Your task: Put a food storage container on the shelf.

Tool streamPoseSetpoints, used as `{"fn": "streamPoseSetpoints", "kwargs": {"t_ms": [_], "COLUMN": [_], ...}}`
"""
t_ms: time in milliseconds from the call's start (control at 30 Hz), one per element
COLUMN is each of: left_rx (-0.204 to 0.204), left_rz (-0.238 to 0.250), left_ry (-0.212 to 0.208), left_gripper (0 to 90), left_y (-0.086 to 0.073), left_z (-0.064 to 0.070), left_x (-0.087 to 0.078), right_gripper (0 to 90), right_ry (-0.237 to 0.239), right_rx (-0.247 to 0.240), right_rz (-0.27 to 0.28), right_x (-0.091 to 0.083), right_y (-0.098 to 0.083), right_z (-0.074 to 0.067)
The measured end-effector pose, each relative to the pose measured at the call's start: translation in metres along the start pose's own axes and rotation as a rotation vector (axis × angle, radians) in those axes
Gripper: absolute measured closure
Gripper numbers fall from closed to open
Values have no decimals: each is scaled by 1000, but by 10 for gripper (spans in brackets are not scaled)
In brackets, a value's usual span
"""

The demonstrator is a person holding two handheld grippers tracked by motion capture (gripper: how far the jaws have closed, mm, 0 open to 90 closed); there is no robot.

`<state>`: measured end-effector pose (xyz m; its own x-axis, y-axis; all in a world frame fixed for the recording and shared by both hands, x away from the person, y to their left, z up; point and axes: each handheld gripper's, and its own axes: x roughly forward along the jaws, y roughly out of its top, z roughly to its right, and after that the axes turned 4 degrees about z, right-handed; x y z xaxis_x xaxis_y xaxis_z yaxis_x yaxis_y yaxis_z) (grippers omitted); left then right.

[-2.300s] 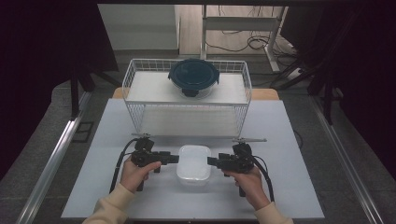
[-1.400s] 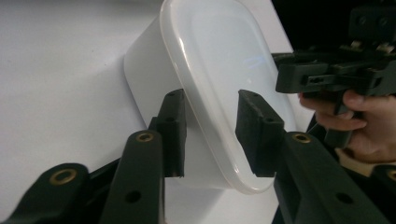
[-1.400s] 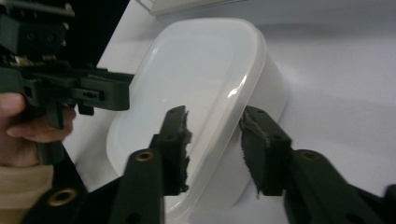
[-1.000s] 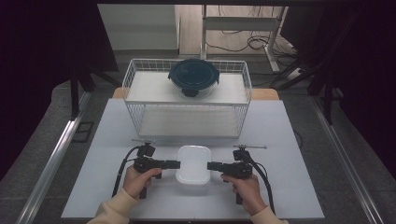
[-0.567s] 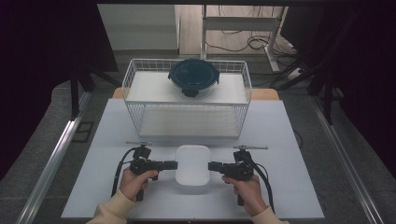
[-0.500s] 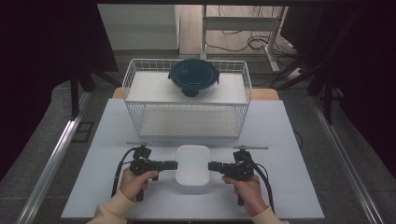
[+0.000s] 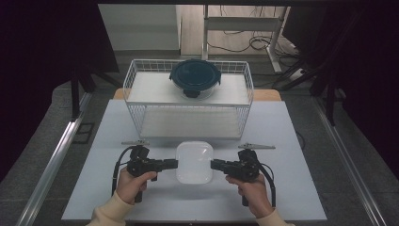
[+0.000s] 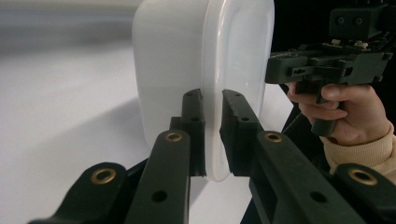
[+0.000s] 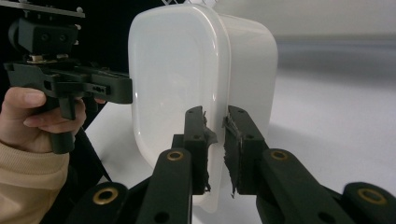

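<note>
White plastic container (image 7: 194, 162), no legible label, left tongs (image 8: 213, 135) and right tongs (image 9: 215, 140) clamped on its rim

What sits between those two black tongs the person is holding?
A white lidded container. In the high view it spans the gap between the left tongs and right tongs; each gripper view shows them clamped on its rim.

Both hands wear cream knit sleeves (image 7: 109, 213), gripping matte black pistol-handled grippers, left gripper (image 7: 173, 163) and right gripper (image 7: 215, 165), with brass-ringed pivots on perforated jaw links, black cables looping toward six o'clock
</note>
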<state>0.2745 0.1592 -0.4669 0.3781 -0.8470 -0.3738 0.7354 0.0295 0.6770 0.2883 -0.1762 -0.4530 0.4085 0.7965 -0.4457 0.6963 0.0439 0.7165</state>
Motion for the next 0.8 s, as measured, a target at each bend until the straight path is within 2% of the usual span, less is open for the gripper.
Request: {"fn": "streamPoseSetpoints", "kwargs": {"t_ms": [100, 333, 567, 800], "left_rx": [28, 63, 140, 202], "left_rz": [14, 45, 86, 117], "left_ry": [9, -15, -16, -10], "left_gripper": [805, 805, 805, 810], "left_y": [7, 27, 61, 89], "left_z": [9, 24, 52, 74], "left_x": [-3, -15, -38, -55], "right_gripper": [790, 789, 790, 788], "right_ry": [-5, 8, 22, 22], "right_rx": [-24, -77, -141, -193], "right_rz": [13, 59, 95, 123], "right_x": [-5, -20, -35, -45], "right_y": [5, 25, 60, 90], "right_z": [-5, -20, -46, -65]}}
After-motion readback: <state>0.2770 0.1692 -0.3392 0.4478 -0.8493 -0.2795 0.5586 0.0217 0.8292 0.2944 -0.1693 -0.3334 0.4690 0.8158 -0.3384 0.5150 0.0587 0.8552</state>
